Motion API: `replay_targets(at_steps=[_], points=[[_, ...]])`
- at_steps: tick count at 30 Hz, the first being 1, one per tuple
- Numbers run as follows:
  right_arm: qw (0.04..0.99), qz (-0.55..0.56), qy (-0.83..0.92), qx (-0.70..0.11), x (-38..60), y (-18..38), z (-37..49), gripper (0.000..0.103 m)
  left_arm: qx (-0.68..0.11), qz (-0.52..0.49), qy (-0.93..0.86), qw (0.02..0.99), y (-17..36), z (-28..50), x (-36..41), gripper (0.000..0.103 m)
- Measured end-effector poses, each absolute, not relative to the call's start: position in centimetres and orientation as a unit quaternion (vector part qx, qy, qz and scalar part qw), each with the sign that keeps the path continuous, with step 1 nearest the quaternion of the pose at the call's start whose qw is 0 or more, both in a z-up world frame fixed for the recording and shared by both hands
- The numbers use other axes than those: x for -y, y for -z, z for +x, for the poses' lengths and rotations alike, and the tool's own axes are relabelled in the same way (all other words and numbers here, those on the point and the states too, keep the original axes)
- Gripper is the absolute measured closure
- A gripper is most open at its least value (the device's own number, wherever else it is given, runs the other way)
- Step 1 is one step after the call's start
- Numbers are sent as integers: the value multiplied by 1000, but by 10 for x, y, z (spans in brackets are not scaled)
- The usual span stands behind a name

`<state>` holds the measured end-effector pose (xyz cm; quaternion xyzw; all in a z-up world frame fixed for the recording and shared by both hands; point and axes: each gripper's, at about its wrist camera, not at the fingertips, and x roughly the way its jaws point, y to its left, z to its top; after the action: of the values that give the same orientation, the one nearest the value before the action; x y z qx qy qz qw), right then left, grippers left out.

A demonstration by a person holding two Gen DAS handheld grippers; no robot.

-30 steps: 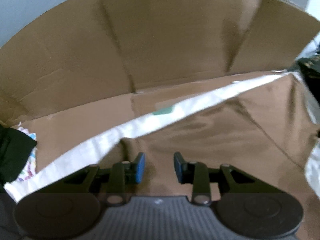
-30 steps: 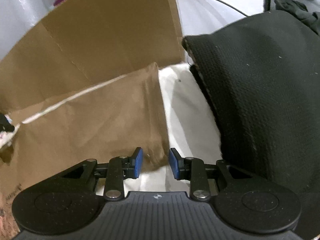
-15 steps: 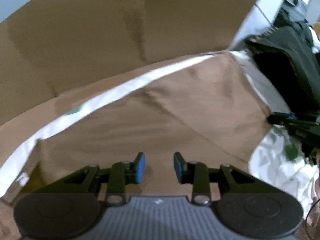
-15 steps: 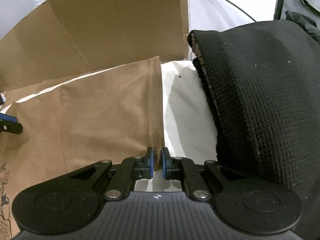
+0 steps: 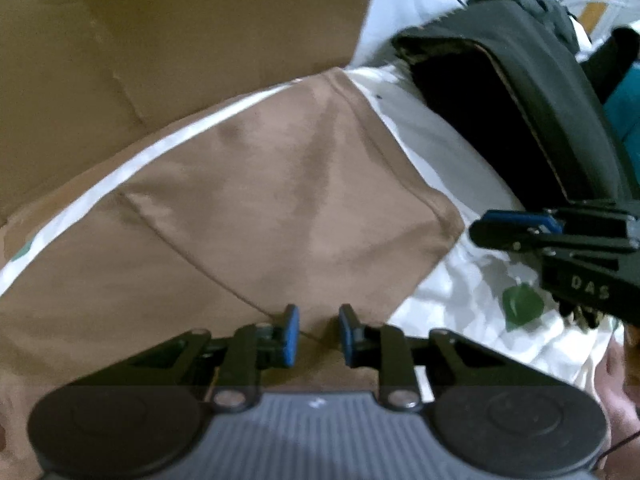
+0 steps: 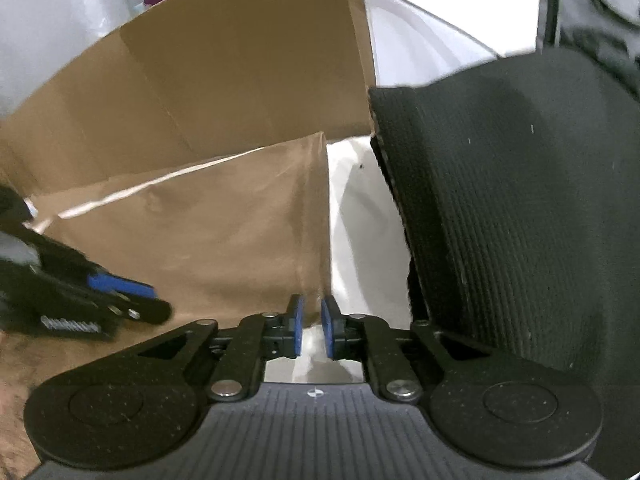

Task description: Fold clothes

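The brown garment [image 5: 280,200] already lies folded flat on the white sheet [image 5: 452,308] (near its cardboard-backed edge). The left gripper [image 5: 314,334] is closing and the right gripper [image 6: 312,330] opening; both hold nothing. Further folds may remain.

The left tongs [image 6: 120,300] enter the right wrist view as a dark blur, cut off by the frame edge. Beyond them, the brown garment's [image 5: 280,208] near end runs out of frame. Right of the right tongs [image 6: 312,330], the black fabric [image 6: 520,200] is cropped.
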<state>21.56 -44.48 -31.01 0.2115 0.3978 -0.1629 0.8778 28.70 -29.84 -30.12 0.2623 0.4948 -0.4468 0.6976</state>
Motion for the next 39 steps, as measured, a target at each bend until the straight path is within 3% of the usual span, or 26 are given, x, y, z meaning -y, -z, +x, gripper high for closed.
replay_targets(at_steps=[4, 13, 20, 21, 23, 24, 27, 39], points=[[867, 253, 156, -400, 447, 315, 215, 68, -495, 272, 447, 694, 310, 284, 304, 81], [821, 331, 195, -423, 446, 335, 228, 66, -492, 276, 445, 695, 312, 285, 309, 80], [798, 411, 216, -385, 459, 344, 223, 67, -483, 268, 448, 703, 293, 291, 297, 80], [798, 411, 216, -384, 460, 345, 223, 68, -484, 265, 446, 705, 290, 292, 294, 81], [798, 409, 221, -384, 461, 346, 222, 86, -486, 264, 445, 705, 288, 292, 288, 82], [797, 410, 224, -382, 461, 345, 219, 91, -487, 266, 445, 703, 288, 291, 286, 83], [799, 406, 234, -377, 460, 340, 214, 96, -490, 273, 459, 689, 292, 282, 285, 83], [823, 342, 236, -388, 443, 324, 206, 91, -488, 286, 468, 679, 316, 277, 287, 83]])
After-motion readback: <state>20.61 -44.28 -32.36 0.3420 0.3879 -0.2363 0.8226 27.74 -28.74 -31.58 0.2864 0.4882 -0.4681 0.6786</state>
